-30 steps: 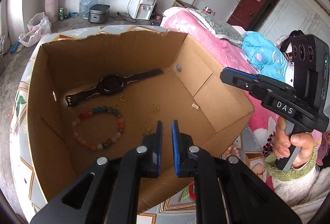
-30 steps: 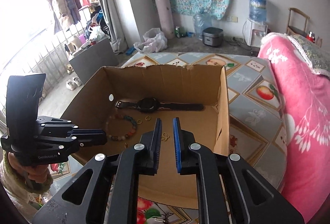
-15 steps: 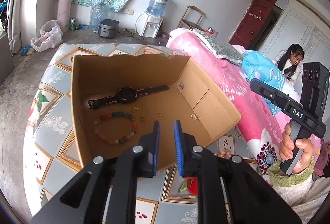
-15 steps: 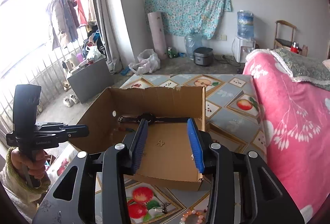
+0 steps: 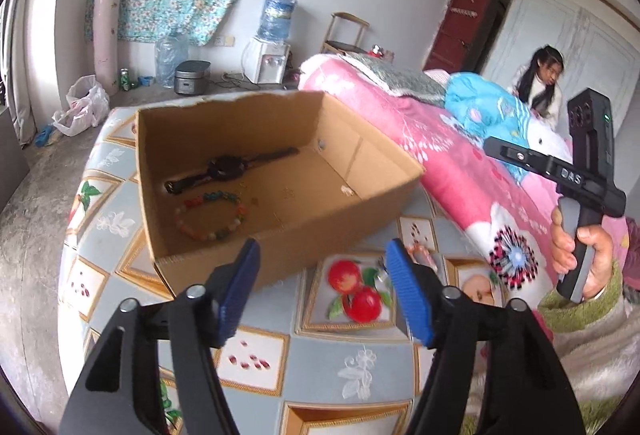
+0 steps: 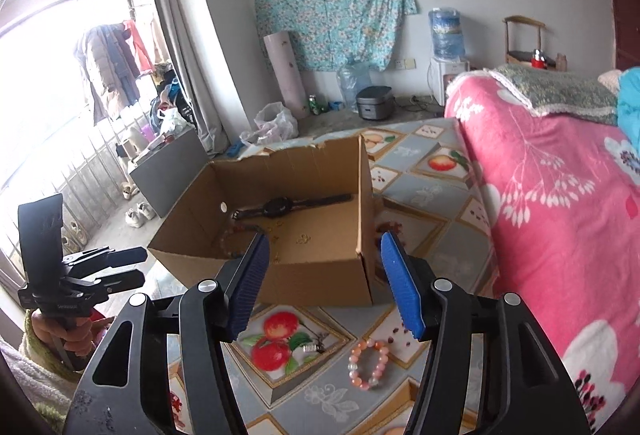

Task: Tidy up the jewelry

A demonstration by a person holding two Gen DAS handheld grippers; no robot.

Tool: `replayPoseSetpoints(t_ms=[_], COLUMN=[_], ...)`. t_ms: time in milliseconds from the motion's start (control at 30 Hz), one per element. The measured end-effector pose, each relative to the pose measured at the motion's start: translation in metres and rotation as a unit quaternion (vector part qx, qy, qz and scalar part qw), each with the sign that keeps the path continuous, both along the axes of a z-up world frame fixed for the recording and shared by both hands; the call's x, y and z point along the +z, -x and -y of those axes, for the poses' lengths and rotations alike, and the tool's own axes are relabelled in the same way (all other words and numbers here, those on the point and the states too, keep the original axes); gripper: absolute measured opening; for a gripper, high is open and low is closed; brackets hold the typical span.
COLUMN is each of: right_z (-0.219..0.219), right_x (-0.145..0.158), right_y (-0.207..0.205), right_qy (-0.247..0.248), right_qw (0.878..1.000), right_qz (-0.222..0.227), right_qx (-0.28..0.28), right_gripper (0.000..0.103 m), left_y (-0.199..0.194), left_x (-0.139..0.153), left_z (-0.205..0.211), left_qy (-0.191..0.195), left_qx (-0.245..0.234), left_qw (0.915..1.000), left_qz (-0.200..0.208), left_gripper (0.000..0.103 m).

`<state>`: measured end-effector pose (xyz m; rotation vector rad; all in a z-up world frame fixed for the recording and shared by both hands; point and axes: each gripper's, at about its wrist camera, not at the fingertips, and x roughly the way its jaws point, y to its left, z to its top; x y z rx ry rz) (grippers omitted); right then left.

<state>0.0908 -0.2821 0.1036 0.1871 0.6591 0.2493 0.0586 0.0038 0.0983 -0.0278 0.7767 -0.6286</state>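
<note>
1. On the left, the left gripper (image 5: 322, 291) hangs short of the cardboard box (image 5: 332, 231), above the patterned desk (image 5: 360, 367). Its fingers (image 5: 240, 291) have just been spreading and now stand wide apart with nothing between them, which reads as a release finished and a readiness for the next piece.
2. Inside the box the sorted jewelry lies flat on the floor of the box: a black watch (image 5: 228, 169) stretched out toward the far wall, a multicoloured bead bracelet (image 5: 212, 215) just in front of it, and a few small gold pieces (image 5: 286, 193) scattered to the right. The box's open top and low walls probably make it the collecting place.
3. Still outside the box, a pink bead bracelet (image 6: 368, 363) and a small silver piece (image 6: 310, 349) lie on the desk near the box's front corner; these look like the items left to move.
4. The right gripper (image 6: 332, 279) points over that same corner, its fingers (image 6: 400, 283) also just opened and empty, well placed to drop onto the pink bracelet.
5. The desk wears a cloth of fruit and flower tiles (image 5: 356, 291). A bed with a pink floral blanket (image 6: 560, 195) runs along its right side.
6. Beyond it are a concrete floor, a water dispenser (image 6: 446, 55), a flowered sheet (image 6: 332, 3) on the wall, and another person seated past the bed.
</note>
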Motion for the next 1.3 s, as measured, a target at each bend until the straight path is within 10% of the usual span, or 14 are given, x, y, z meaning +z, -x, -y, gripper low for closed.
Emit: replayPoseSetpoints(t_ms=[467, 833, 1300], right_z=[-0.013, -0.061, -0.092], right_x=[-0.094, -0.133, -0.146], right_y=[0.001, -0.027, -0.029], right_qy=[-0.089, 0.002, 0.032], right_qw=[0.984, 0.980, 0.974], right_qz=[-0.151, -0.195, -0.202], right_qx=[0.012, 0.042, 0.100], right_gripper=[0.039, 0.013, 0.008], left_y=[0.012, -0.004, 0.009], left_x=[-0.066, -0.125, -0.128], left_z=[0.051, 0.047, 0.040], left_qy=[-0.092, -0.163, -0.183], left_qx=[-0.022, 0.023, 0.023], left_qw=[0.9935, 0.9799, 0.9794], left_qz=[-0.062, -0.113, -0.083], left_gripper=[0.085, 0.085, 0.090])
